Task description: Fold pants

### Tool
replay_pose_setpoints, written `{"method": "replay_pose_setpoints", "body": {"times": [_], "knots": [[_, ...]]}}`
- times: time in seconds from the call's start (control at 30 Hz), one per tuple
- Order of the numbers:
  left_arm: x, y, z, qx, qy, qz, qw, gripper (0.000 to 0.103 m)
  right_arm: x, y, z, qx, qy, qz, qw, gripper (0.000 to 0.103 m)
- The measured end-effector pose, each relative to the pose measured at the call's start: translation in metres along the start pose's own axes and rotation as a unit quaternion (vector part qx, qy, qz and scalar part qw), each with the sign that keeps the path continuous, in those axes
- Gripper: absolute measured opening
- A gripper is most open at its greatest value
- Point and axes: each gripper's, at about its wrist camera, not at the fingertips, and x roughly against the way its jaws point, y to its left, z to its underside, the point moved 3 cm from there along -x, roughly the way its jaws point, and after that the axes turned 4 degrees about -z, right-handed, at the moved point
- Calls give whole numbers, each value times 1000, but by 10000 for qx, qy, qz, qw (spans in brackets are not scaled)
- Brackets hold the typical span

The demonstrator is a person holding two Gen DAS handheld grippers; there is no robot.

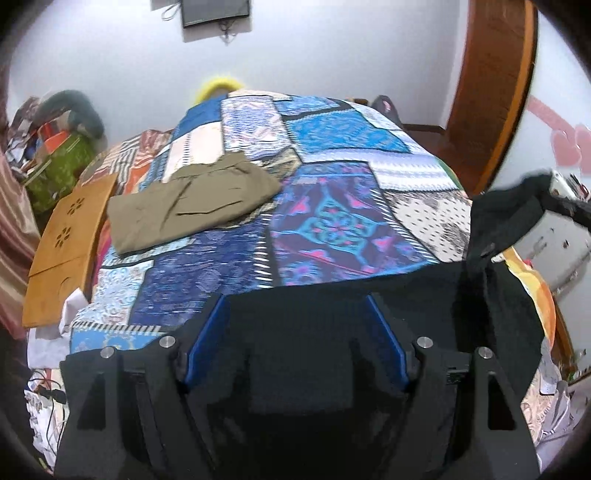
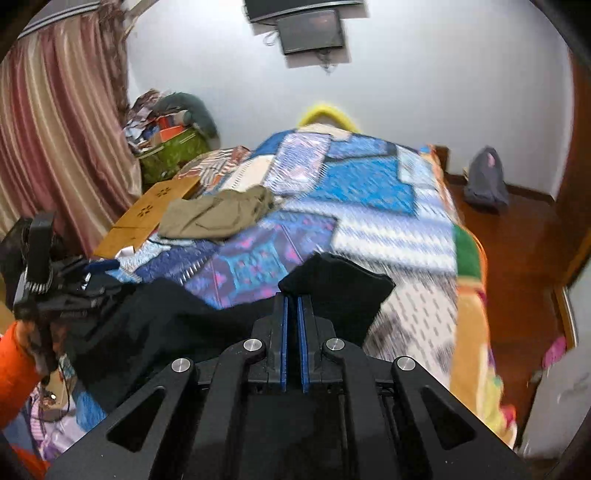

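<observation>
Black pants [image 2: 173, 317] draped over bed's [image 1: 332, 221] near edge, one corner pinched in closed right gripper [image 2: 292, 295], lifted; more cloth between parted left gripper [image 1: 295, 314] fingers, grip unclear.

No writing, label, brand or number can be read anywhere here. The dark screen [image 2: 310, 31] on the wall above the bed [image 2: 369, 184] shows only a dim blur. The boxes and papers heaped left of the bed, by the curtain [image 2: 62, 129], are too small and smeared to make out. The bedspread carries patterns only, no letters.
</observation>
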Motion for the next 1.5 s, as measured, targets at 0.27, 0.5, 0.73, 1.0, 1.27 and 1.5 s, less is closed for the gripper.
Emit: {"method": "replay_pose_setpoints", "body": {"times": [0.27,0.5,0.73,1.0,1.27,1.5], "knots": [[-1,-49,4,-330,106,218,9992,75,40,-58,96,-1273,179,224,9914,4],[-13,-74,14,-493,331,291,9978,75,30,-72,136,-1633,519,297,9848,6],[-31,-71,24,-309,626,274,9972,75,-3,-69,123,-1637,509,71,9852,44],[-46,-71,36,-177,785,296,9963,79,-39,-56,135,-1527,719,-302,9852,34],[-45,-67,35,-35,881,345,9955,81,-18,-43,128,-1144,467,-165,9922,7],[-29,-71,23,-173,733,365,9965,81,26,-54,128,-848,416,277,9951,7]]}}
